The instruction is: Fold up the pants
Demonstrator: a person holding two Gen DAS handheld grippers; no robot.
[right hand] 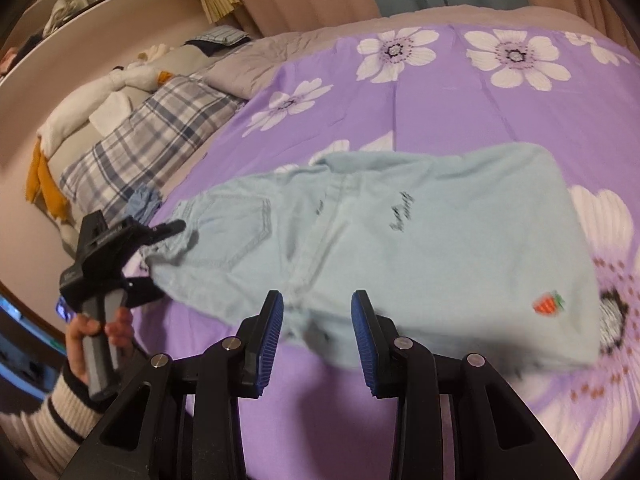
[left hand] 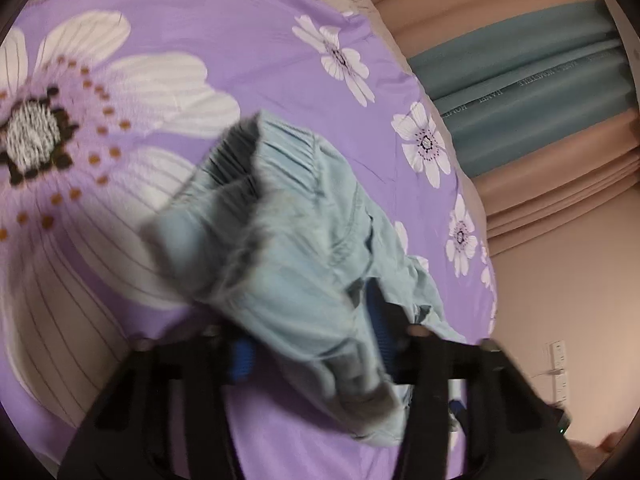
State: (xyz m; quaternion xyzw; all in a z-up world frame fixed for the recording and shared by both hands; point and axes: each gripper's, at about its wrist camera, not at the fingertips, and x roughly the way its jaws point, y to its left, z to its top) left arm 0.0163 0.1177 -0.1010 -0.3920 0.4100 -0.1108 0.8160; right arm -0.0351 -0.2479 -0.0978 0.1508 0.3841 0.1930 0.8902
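Observation:
Light blue pants [right hand: 380, 248] lie folded on a purple flowered bedspread [right hand: 440, 112], with a small carrot patch [right hand: 549, 302] near their right end. My left gripper [right hand: 160, 260] is shut on the pants' left end, the waistband side. In the left wrist view the bunched pants [left hand: 280, 248] fill the space between the blue-padded fingers [left hand: 378, 336], lifted above the bedspread [left hand: 240, 40]. My right gripper [right hand: 318, 336] is open and empty, with its blue pads just at the pants' near edge.
A plaid pillow [right hand: 152, 140] and white and orange bedding [right hand: 80, 112] lie at the bed's left. Folded clothes [right hand: 220, 38] sit at the far corner. Curtains [left hand: 520, 80] hang beyond the bed's edge.

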